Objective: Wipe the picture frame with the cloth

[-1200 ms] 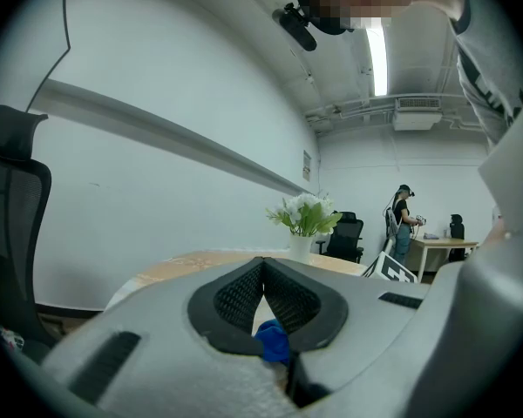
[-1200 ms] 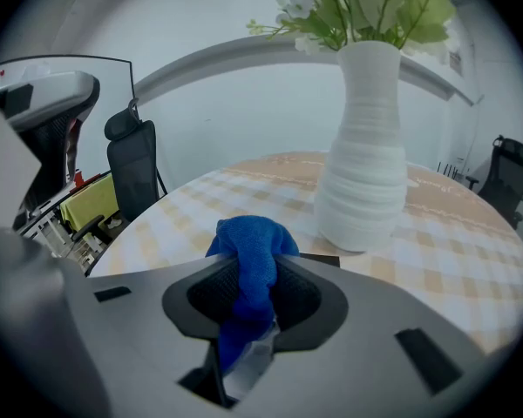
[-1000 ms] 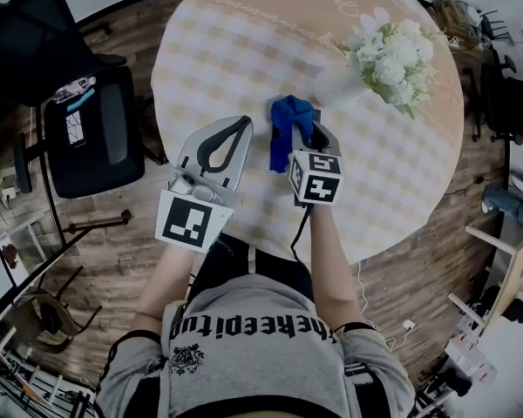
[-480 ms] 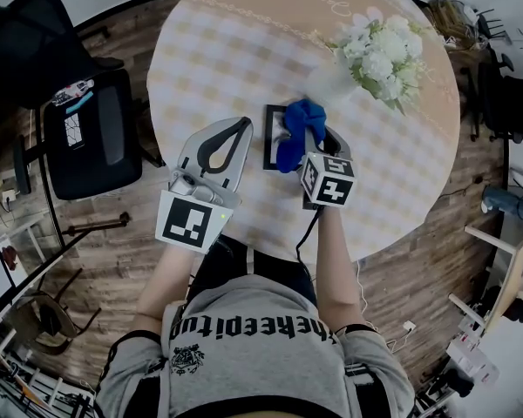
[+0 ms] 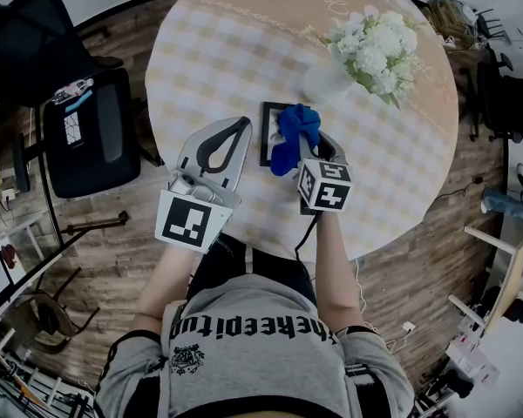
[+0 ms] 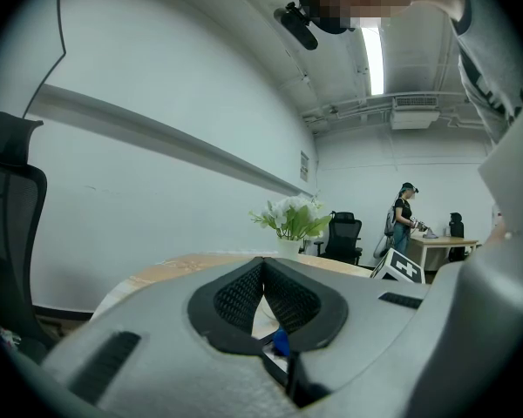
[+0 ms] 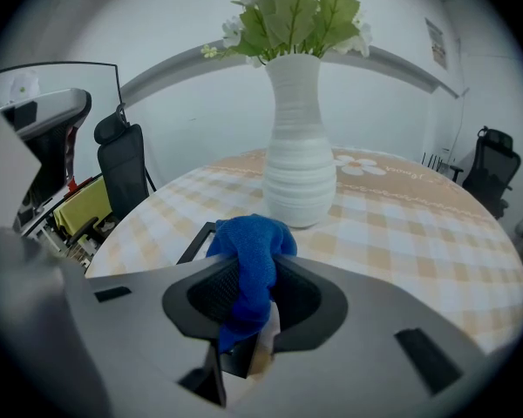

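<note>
**Checked round table: cloth held over the frame, vase close ahead**

Pale checked cloth covers the round table (image 5: pixel 227 50), and wooden floor and office chairs are seen around it. The right gripper (image 5: pixel 312 146) is closed on a fold of the blue cloth (image 5: pixel 295 133). The rest of the cloth is bunched over and ahead of the jaw tips. The picture frame (image 5: pixel 267 138) lies flat on the table, directly beneath that bunch and slightly to the left of the tips, with only its dark left edge uncovered. Whether the cloth is actually pressed onto the frame cannot be told.

The left gripper (image 5: pixel 235 129) is held apart from the frame, off to its left. Its jaws are brought together and nothing is gripped between them.

Just beyond the right gripper's tips a white ribbed vase (image 7: pixel 301 138) of white flowers (image 5: pixel 379 46) is standing.

Three risks are judged from this. The frame is not pinned by anything, so it may be pushed along the table by a wiping stroke instead of being cleaned. A forward stroke carried too far could strike the vase and tip it. Only a fold of the cloth appears to be pinched, so it may be dragged out of the jaws under friction.
</note>
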The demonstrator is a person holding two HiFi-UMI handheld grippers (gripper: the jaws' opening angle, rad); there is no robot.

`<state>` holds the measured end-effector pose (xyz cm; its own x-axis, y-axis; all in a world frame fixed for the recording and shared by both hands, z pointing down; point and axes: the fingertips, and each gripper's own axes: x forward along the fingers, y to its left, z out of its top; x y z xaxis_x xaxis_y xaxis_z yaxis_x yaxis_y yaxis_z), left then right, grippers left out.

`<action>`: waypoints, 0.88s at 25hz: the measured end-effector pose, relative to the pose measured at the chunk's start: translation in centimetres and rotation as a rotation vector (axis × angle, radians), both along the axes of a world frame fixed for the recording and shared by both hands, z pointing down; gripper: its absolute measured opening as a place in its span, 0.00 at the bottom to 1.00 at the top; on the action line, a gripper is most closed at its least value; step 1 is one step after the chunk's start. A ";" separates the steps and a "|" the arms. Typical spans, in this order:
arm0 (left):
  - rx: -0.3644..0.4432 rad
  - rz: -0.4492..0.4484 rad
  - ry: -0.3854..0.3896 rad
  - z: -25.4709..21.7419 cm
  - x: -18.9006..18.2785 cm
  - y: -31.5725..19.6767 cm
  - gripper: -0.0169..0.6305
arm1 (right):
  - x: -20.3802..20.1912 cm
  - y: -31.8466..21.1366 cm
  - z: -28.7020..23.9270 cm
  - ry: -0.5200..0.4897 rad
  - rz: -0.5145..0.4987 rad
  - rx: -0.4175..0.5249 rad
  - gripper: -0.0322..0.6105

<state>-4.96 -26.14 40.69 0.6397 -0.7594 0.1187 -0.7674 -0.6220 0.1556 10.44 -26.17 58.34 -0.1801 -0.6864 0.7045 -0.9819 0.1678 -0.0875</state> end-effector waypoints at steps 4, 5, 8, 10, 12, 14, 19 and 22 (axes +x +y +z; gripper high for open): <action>0.000 0.001 0.005 -0.1 0.3 0.3 0.05 | 0.0 1.3 0.1 -0.012 -0.009 -0.008 0.21; 0.000 0.002 0.006 -0.1 0.4 0.3 0.05 | 0.0 1.6 0.1 -0.014 -0.011 -0.010 0.21; 0.003 0.003 0.006 -0.2 0.5 0.5 0.05 | -0.1 2.5 0.2 -0.021 -0.017 -0.016 0.21; 0.005 0.002 0.007 -0.3 0.5 0.7 0.05 | 0.0 2.8 0.2 -0.026 -0.015 -0.014 0.21; 0.008 -0.001 0.008 -0.4 0.5 0.9 0.05 | -0.2 2.8 0.1 -0.038 -0.013 -0.009 0.21; 0.009 -0.005 0.009 -0.5 0.3 1.0 0.05 | -0.7 2.6 0.2 -0.049 -0.019 -0.007 0.21; 0.006 -0.020 0.007 -0.4 -0.7 1.4 0.05 | -2.6 2.4 0.3 -0.072 -0.045 -0.007 0.21; 0.004 -0.033 0.008 -0.4 -1.4 1.6 0.05 | -4.2 2.1 0.4 -0.103 -0.064 -0.011 0.21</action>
<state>-6.33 -24.55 40.34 0.6154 -0.7805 0.1103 -0.7861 -0.5973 0.1590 6.20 -24.03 58.77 -0.2954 -0.6635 0.6874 -0.9549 0.2286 -0.1897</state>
